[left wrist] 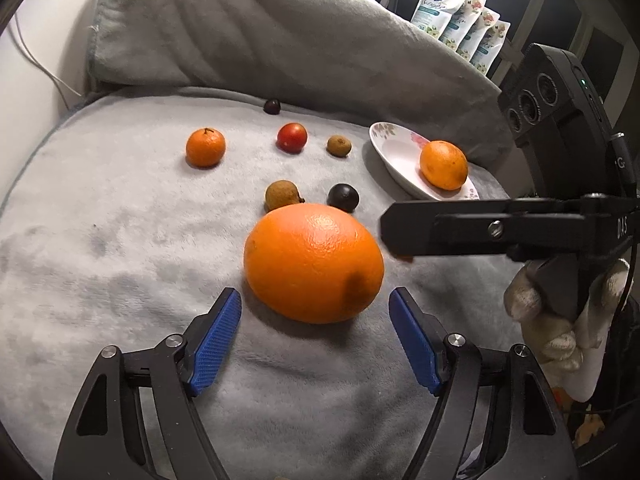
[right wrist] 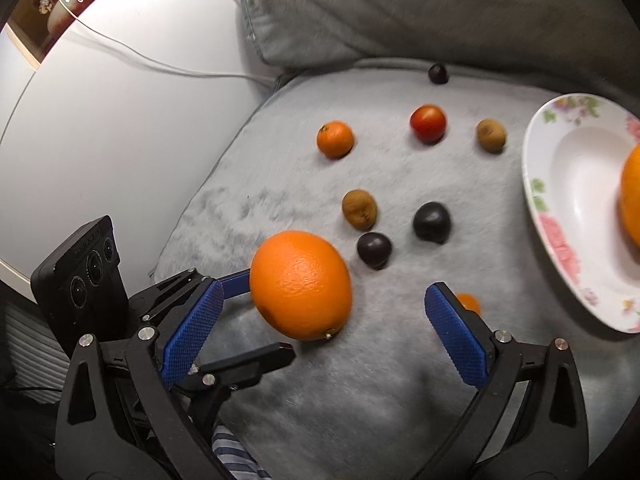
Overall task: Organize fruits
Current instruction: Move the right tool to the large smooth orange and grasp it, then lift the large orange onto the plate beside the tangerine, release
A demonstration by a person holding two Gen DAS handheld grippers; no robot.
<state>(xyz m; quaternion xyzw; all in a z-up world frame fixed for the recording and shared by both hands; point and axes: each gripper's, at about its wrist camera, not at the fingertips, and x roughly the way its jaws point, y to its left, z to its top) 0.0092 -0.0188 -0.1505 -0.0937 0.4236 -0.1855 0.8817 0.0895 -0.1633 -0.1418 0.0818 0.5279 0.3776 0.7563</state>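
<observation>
A large orange point(left wrist: 314, 263) lies on the grey blanket point(left wrist: 120, 240), just ahead of my open left gripper point(left wrist: 315, 300), between its blue pads. It also shows in the right wrist view point(right wrist: 301, 284). A floral white plate point(left wrist: 394, 160) at the right holds an orange point(left wrist: 443, 165). My right gripper point(right wrist: 324, 316) is open and empty, above the blanket near the plate point(right wrist: 568, 200). A mandarin point(left wrist: 205, 147), a red tomato point(left wrist: 292, 137), two brown longans point(left wrist: 281, 195) point(left wrist: 339, 146) and dark plums point(left wrist: 343, 197) point(left wrist: 272, 106) lie scattered beyond.
A grey pillow point(left wrist: 260, 40) rises behind the fruit. Refill pouches point(left wrist: 460, 20) stand at the back right. A white wall with a cable point(right wrist: 120, 120) is to the left. A small orange piece point(right wrist: 468, 303) lies by the right gripper's right finger.
</observation>
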